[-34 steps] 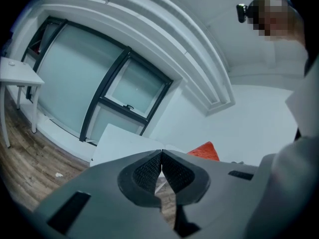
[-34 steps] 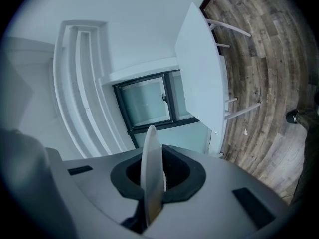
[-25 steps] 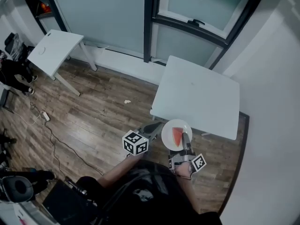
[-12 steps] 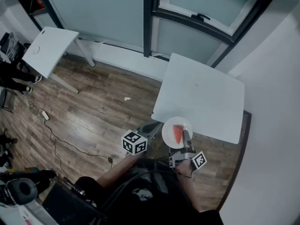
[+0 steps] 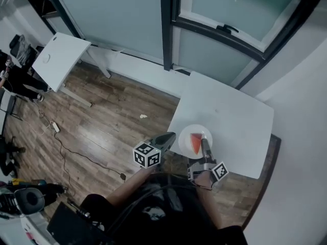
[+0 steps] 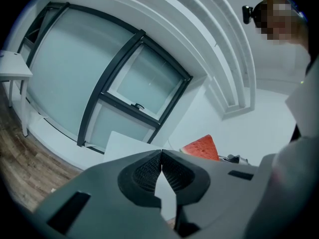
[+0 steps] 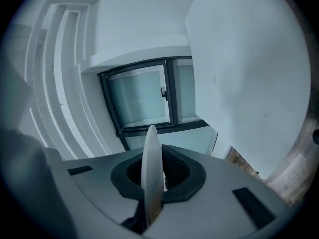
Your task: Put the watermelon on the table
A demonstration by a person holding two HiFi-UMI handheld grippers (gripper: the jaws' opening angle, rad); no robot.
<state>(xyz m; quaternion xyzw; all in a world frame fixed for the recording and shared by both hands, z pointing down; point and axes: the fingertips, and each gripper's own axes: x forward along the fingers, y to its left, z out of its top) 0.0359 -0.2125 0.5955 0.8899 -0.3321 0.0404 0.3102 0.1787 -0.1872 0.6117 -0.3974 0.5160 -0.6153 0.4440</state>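
A red watermelon slice lies on a white plate, which hangs over the near left part of the white table. My right gripper is shut on the plate's near rim. In the right gripper view the plate shows edge-on between the pads of the right gripper, with the table beside it. My left gripper is shut and holds nothing, just left of the plate, off the table's edge. In the left gripper view the left gripper has its pads together, with the watermelon beyond on the right.
A glazed wall with dark frames stands behind the table, and a white wall runs along its right side. A second white table stands far left on the wooden floor. A cable trails across the floor.
Both grippers have moved forward toward the table. The plate with the watermelon, earlier at the table's near edge, now hangs over the tabletop. Both jaws stayed shut.
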